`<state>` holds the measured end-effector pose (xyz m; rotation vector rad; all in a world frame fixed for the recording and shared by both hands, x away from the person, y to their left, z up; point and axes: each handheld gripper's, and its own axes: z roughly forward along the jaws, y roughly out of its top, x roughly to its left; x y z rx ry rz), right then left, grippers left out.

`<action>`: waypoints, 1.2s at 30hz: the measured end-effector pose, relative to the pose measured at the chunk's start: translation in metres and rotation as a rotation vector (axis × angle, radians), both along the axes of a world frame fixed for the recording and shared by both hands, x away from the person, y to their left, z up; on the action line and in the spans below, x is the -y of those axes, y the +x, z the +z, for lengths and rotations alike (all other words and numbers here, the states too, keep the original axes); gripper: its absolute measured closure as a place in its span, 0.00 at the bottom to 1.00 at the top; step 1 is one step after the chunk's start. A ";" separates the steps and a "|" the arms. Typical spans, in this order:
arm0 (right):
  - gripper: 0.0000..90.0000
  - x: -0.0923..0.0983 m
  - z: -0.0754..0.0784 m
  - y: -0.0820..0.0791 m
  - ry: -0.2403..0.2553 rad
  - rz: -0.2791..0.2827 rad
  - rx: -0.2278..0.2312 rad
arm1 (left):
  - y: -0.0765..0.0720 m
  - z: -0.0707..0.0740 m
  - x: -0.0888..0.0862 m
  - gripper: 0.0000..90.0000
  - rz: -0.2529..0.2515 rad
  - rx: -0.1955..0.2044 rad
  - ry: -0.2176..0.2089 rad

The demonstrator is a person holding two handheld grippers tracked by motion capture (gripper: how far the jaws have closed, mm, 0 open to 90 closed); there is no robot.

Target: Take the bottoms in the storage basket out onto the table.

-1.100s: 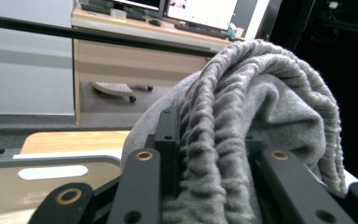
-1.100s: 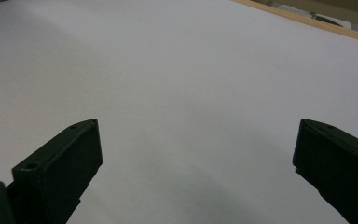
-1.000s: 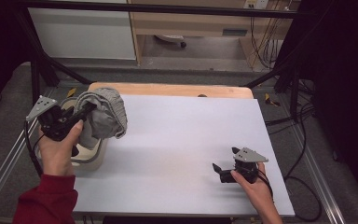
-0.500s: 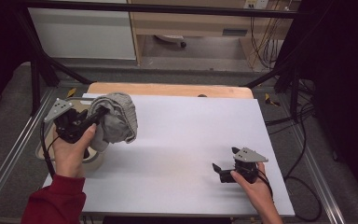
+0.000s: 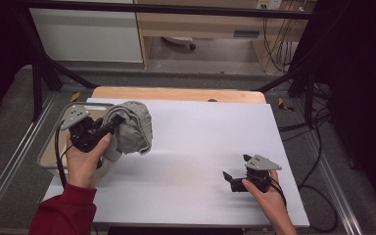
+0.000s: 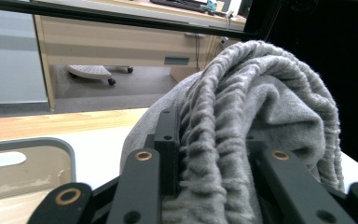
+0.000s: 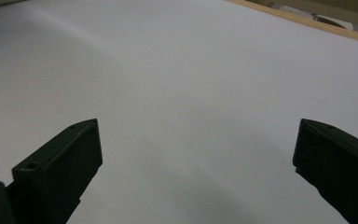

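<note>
Broad white tabletop [image 5: 196, 147] with a pale wooden strip [image 5: 176, 94] along its far edge, grey floor and a light wooden cabinet [image 5: 200, 24] beyond, dark curtains at the sides.

Crumpled grey knitted garment [image 5: 131, 128], ribbed and bunched, hanging off the table surface near the left far corner, above the white top and just beside a shallow grey-rimmed tray [image 5: 49, 147] at the table's left edge. In the left gripper view, same grey knit [image 6: 261, 130] wedged between the two black jaws, its thick ribbed folds filling the gap and spilling up and over to the right; tray rim [image 6: 70, 154] low at the left, wooden strip [image 6: 51, 123] behind.

Left gripper [image 5: 110, 125], black with a grey three-cornered plate on top, gripped by a hand [image 5: 85, 161] in a dark red sleeve [image 5: 66, 213], jaws pinched tight on the knit fabric, pointing toward the middle of the table.

Right gripper [image 5: 235, 171], also black with a grey plate, well apart from the garment, low over the near right part of the white top, held by the other hand [image 5: 269, 196]. Jaws spread wide in the right gripper view, bare white surface [image 7: 191, 93] between them, nothing clamped.

Black cables [image 5: 318, 161] trailing off the right edge of the table.
</note>
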<state>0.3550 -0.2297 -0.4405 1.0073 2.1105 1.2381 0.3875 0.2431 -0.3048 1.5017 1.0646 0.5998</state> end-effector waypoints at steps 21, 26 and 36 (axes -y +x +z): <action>0.02 -0.002 0.002 0.005 0.049 0.002 -0.004 | 0.030 0.023 0.029 0.76 -0.043 -0.003 0.048; 0.02 -0.006 0.002 0.007 0.046 0.014 -0.005 | 0.043 0.032 0.045 0.76 -0.075 -0.002 0.056; 0.02 -0.005 0.002 0.002 0.033 0.021 -0.002 | 0.065 0.027 0.068 0.76 -0.122 -0.038 0.054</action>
